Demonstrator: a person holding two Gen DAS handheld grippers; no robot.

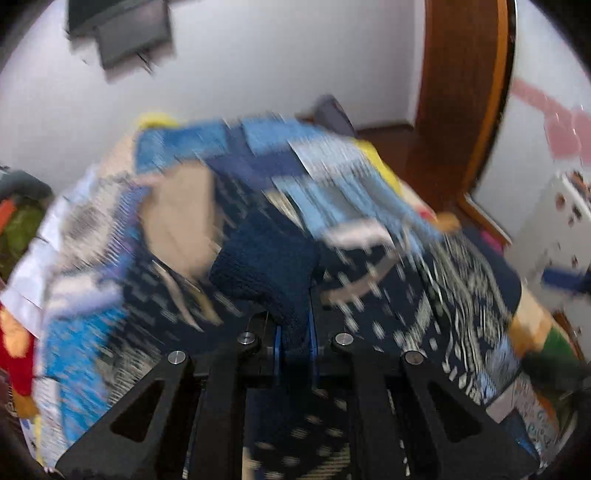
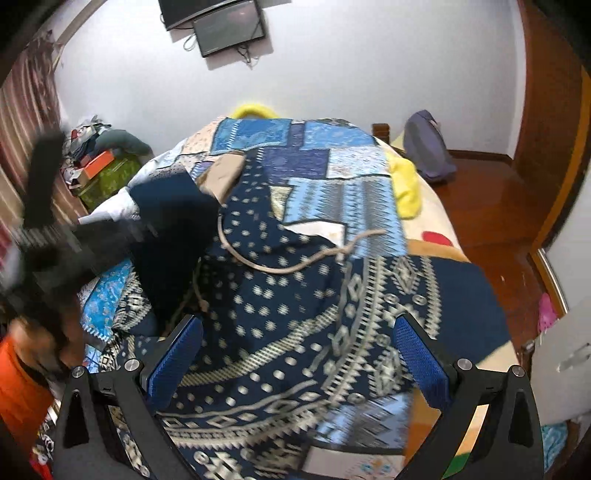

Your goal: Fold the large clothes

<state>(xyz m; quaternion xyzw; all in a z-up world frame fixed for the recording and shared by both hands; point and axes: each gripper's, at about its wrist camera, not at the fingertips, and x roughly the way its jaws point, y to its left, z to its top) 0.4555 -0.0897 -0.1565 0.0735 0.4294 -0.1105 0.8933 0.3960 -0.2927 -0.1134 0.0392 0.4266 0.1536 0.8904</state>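
— What has the left tool (image 1: 293,341) got?

— Its blue pads are pinched tight on a fold of dark navy knit cloth (image 1: 266,266), low in the middle of its frame. That view is badly blurred.

— And the right tool (image 2: 299,365)?

— Spread wide, nothing between its pads, hanging over the navy patterned garment (image 2: 295,332) that fills the lower middle of its frame. A beige cord (image 2: 280,267) loops across that garment just above centre.

— Where does the garment lie?

— On the bed (image 2: 436,218), over a blue patchwork cover (image 2: 314,155). A yellow cloth (image 2: 404,184) sits at the right edge, and a purple bag (image 2: 428,147) stands on the wooden floor (image 2: 491,199) beyond. A screen (image 2: 229,29) hangs on the wall at the top.
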